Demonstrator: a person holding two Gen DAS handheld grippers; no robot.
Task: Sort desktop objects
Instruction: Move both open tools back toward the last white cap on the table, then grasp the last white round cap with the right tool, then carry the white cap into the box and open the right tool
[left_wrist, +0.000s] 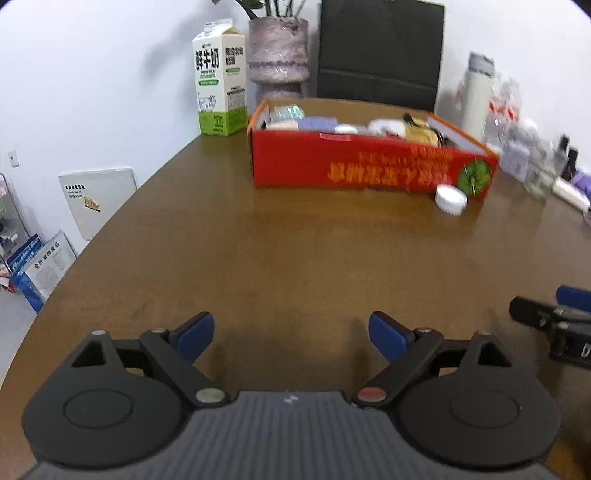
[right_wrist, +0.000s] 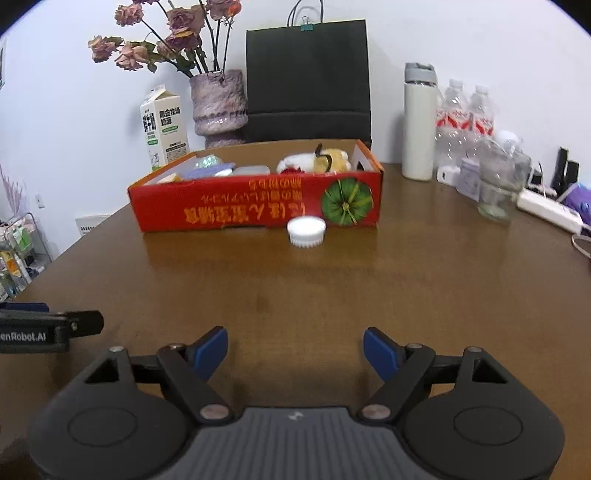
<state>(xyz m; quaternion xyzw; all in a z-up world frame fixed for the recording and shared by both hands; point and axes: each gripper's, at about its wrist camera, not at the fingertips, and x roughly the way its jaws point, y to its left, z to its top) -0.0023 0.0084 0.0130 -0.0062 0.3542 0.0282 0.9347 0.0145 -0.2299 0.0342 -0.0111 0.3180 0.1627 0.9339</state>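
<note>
A red cardboard box (left_wrist: 354, 166) (right_wrist: 236, 206) stands on the brown table, filled with several small items, among them a plush toy (right_wrist: 325, 160) and purple and white packets. A white ribbed cap (left_wrist: 450, 199) (right_wrist: 306, 230) lies on the table just in front of the box's right end. My left gripper (left_wrist: 291, 332) is open and empty, low over the table well short of the box. My right gripper (right_wrist: 295, 349) is open and empty, also well short of the cap. Each gripper shows at the edge of the other's view.
A milk carton (left_wrist: 219, 79) (right_wrist: 164, 129), a vase of dried flowers (right_wrist: 218, 107) and a black paper bag (right_wrist: 308, 81) stand behind the box. A white flask (right_wrist: 419, 122), water bottles (right_wrist: 463, 118), a glass jar (right_wrist: 496, 184) and a power strip (right_wrist: 546, 210) crowd the right side.
</note>
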